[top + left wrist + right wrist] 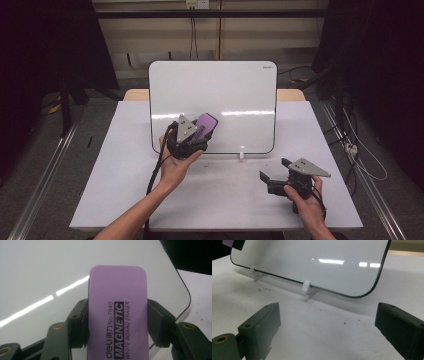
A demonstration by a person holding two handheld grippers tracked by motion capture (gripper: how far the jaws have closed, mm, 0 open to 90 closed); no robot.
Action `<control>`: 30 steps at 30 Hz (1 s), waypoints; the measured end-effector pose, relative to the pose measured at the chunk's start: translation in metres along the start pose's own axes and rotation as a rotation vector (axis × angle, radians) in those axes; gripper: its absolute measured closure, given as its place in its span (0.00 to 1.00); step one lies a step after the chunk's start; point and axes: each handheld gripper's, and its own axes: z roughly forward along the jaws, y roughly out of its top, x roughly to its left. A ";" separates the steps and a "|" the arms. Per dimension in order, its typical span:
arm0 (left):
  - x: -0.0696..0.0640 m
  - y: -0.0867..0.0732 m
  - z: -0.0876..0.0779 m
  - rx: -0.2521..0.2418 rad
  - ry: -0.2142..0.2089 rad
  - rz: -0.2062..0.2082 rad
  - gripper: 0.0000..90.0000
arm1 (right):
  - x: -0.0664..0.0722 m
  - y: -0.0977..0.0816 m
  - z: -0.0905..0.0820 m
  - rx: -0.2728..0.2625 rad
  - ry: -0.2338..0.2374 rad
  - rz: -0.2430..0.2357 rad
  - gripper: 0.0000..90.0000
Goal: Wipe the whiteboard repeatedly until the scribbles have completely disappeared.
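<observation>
Whiteboard point(212, 95) behind: eraser point(117, 315) upright, clamped across width by left gripper point(117, 325).

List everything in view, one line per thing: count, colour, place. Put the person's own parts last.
whiteboard: one, white with a thin dark edge, propped upright on the table's far half.
board feet: two, white, under the whiteboard's lower edge.
eraser: one, purple, with black print reading magnetic white board eraser, clamped in the left gripper in front of the whiteboard.
table: one, white top, a wooden strip showing behind the whiteboard.
specks: a few, dark and reddish, on the table near the board feet.
cables: several, dark and white, on the floor to the right.
left gripper: one, black with a grey plate, shut on the eraser.
right gripper: one, black with a grey plate, jaws open, low over the table's right side.
</observation>
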 end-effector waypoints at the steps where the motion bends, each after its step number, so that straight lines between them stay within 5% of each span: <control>1: 0.000 -0.001 -0.001 -0.007 -0.004 -0.007 0.46 | 0.001 0.001 0.001 0.001 0.001 -0.003 0.07; 14: 0.001 -0.002 -0.021 -0.050 -0.064 -0.068 0.46 | 0.026 0.013 0.022 -0.028 0.045 -0.027 0.09; 30: 0.019 -0.020 -0.038 -0.112 -0.051 -0.174 0.46 | 0.068 0.035 0.043 -0.114 0.148 -0.060 0.09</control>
